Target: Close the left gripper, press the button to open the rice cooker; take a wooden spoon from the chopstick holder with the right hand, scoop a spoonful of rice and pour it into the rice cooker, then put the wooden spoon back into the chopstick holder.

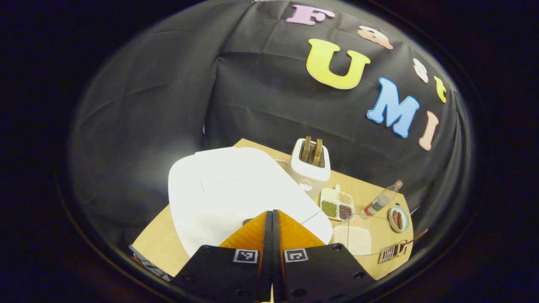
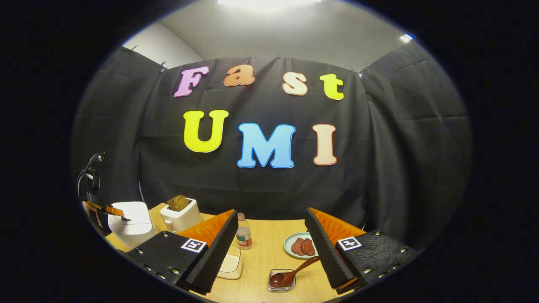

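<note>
- Black cloth walls close round a light wooden table [image 2: 269,244] that carries every item.
- Largest on it is the white rice cooker [image 1: 236,193], lid down, at the table's left end; in the right gripper view it sits far left [image 2: 128,225].
- Just behind and to the right of the cooker stands a white toaster [image 1: 310,166] with two brown slices upright in its slots.
- Left gripper [image 1: 272,219] hangs right over the cooker's front edge, its two fingers pressed flat together with nothing between them; whether the tips touch the lid I cannot tell.
- Right gripper [image 2: 271,235] hovers above the table's near side, fingers spread wide and empty.
- Clear container of white rice [image 1: 353,237] lies right of the cooker, near the front edge.
- Four-part dish of beans and grains [image 1: 337,204] sits between the toaster and the rice.
- Small bottle [image 2: 243,231] stands upright behind the rice container.
- Pale green plate of meat slices [image 2: 300,246] lies right of the bottle.
- Chopstick holder [image 2: 281,281], low and clear, sits at the front, between the right gripper's fingers in its view.
- Wooden spoon [image 2: 290,275] rests bowl-down in the holder, handle slanting up to the right.
</note>
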### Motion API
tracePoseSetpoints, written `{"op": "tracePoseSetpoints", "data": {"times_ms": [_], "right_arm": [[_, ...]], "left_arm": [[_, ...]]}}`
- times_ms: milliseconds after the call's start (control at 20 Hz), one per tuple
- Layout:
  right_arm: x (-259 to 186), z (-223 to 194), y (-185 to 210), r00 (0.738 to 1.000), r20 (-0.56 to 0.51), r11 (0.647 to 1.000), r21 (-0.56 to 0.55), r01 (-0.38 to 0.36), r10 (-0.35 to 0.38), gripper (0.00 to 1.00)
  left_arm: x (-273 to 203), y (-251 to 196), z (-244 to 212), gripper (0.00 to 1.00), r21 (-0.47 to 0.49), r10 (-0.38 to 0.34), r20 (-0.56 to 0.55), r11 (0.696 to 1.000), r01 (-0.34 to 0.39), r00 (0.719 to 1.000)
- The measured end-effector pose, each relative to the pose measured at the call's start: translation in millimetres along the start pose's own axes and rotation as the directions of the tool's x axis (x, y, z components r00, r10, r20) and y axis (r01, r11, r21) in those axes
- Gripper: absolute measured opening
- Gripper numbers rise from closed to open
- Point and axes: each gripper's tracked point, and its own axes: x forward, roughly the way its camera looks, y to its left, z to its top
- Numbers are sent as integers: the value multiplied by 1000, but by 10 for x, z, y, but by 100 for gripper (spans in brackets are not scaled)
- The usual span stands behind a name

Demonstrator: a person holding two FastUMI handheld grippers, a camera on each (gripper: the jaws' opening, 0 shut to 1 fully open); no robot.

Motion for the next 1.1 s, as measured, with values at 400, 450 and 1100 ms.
{"op": "tracePoseSetpoints", "data": {"times_ms": [400,450,1100], "right_arm": [[-77,41,-91,1000,20,999,29,17,-18,97],[-86,64,-105,999,27,999,30,19,-20,98],[-8,37,-320,999,41,999,47,11,-12,98]], "left_arm": [[125,95,-144,9,187,115,-16,976,-110,993],[97,63,-95,9,215,108,2,971,-105,994],[-1694,-1268,1228,31,298,-91,558,950,-96,825]]}}
